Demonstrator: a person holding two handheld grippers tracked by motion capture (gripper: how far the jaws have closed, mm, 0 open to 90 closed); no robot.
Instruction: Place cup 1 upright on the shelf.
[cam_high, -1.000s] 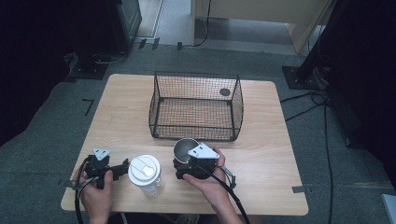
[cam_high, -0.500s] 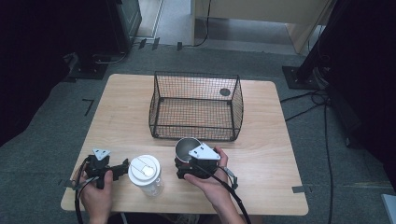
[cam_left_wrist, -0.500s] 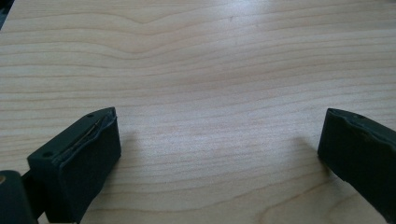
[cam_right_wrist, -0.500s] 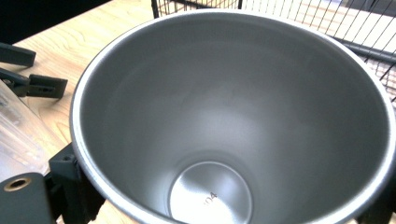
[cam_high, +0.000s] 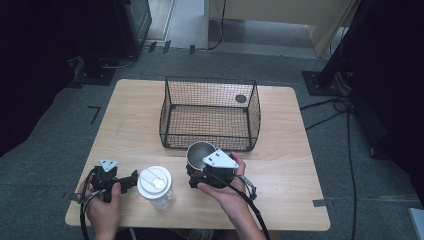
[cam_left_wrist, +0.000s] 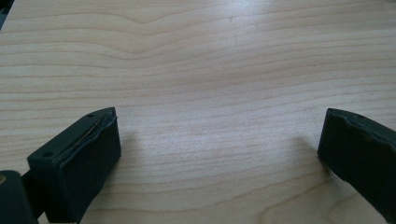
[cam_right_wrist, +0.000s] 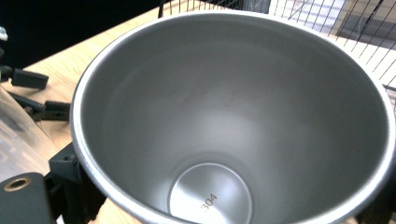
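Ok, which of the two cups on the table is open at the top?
The steel cup by the right gripper, in front of the wire basket: open and empty. The clear plastic cup has a white lid.

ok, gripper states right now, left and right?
Left gripper: open, empty, over bare table.
Right gripper: jaws around the steel cup; grip cannot be told.

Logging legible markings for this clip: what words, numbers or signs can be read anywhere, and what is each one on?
"304": stamped on the inside bottom of the metal cup, seen in the right gripper view.
White lid of the clear plastic cup: no readable text; too small in the high view to tell.
Wire basket, wooden table: no text or signs.
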